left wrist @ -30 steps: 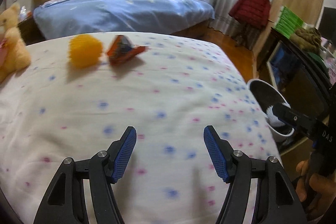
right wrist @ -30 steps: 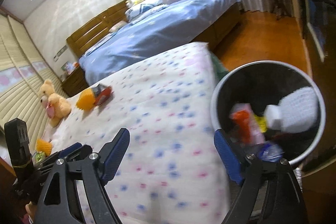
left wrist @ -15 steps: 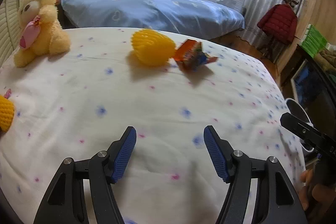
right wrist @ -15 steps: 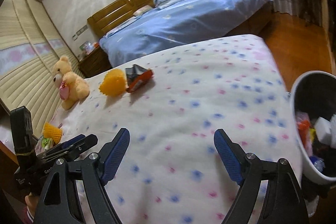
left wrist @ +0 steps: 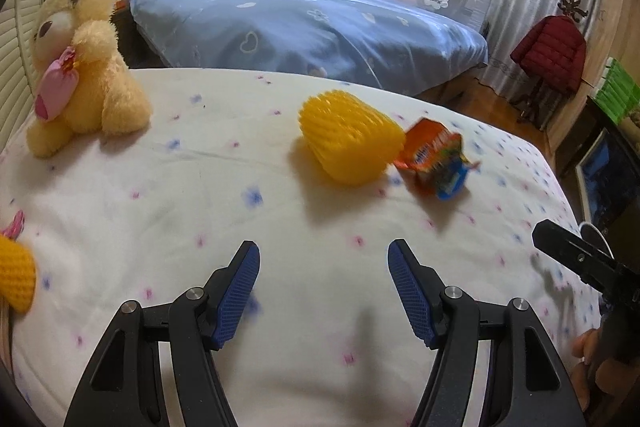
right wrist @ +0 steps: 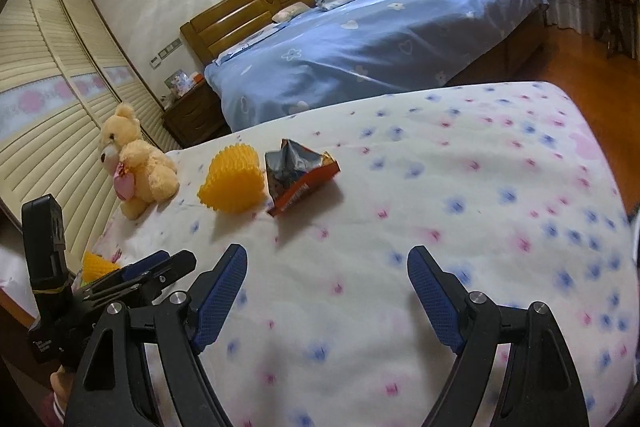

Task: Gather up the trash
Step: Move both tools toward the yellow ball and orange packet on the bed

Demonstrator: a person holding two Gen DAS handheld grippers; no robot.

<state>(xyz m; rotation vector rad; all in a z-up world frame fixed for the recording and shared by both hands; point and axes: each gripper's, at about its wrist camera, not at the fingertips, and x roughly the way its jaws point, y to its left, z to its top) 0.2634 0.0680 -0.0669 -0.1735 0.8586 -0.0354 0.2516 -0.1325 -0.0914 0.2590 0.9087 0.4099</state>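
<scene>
The yellow foam net lies at frame centre on the floral bedspread, touching the orange snack wrapper to its right, straight ahead of the left gripper, which seems nearer; the right gripper faces both too; each gapes wide, empty; two nets, one wrapper, one teddy bear.

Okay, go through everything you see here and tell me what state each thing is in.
left gripper: open, empty, above the bedspread
right gripper: open, empty
snack wrapper: torn open, crumpled, lying on the bedspread
yellow foam fruit net: on its side, beside the wrapper
teddy bear: sitting upright
second yellow foam net: at the bed's left edge
</scene>
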